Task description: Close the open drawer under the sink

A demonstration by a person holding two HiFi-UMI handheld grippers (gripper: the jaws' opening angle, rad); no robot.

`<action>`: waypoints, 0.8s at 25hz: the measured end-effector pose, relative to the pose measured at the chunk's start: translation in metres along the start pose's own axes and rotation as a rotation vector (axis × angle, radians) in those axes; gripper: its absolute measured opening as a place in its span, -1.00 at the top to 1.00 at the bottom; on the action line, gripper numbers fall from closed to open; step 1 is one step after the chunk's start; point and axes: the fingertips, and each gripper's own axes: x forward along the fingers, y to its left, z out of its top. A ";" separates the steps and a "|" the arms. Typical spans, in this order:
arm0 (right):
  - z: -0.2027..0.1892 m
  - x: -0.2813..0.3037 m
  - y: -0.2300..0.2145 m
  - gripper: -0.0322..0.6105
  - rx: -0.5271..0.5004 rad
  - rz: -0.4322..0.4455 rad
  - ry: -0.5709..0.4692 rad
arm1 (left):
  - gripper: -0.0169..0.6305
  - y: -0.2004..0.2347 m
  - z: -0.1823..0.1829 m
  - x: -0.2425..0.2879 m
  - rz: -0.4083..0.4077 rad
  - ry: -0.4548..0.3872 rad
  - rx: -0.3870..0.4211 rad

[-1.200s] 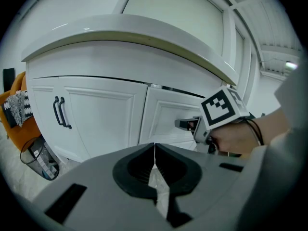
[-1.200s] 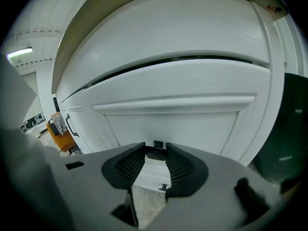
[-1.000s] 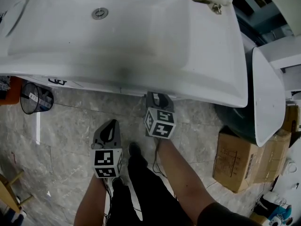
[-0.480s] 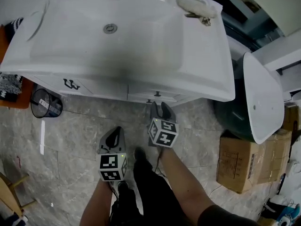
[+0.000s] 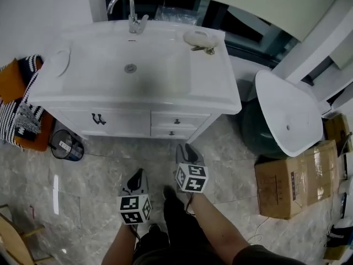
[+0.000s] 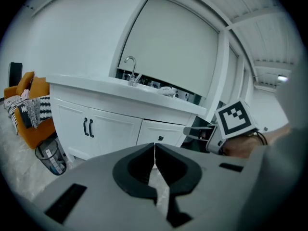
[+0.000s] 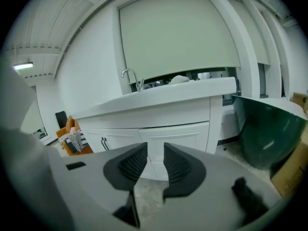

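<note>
Below the white sink (image 5: 165, 81), at the right of the cabinet, the two drawers (image 5: 185, 121) sit with fronts that look flush, beside the double doors (image 5: 105, 120). Nearer, over the grey tiled floor (image 5: 83, 170), the left gripper (image 5: 138, 173) and right gripper (image 5: 186, 148) hang well apart from the cabinet, both pointing toward it. A cardboard box (image 5: 287, 181) lies at far right.

Left gripper view: fingers (image 6: 139, 165) pressed together at the tips and holding nothing, the drawers (image 6: 163, 131) beyond them, the right gripper (image 6: 190, 132) off to the right.

Right gripper view: fingers (image 7: 132, 163) parted by a narrow gap after just closing somewhat, nothing between them. The drawers (image 7: 175, 134) are straight ahead, a dark green tub (image 7: 267, 134) at right.
</note>
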 end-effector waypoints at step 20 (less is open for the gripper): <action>0.048 -0.268 0.056 0.77 -0.071 0.030 -0.165 | 0.90 -0.075 0.029 -0.176 -0.158 -0.066 0.191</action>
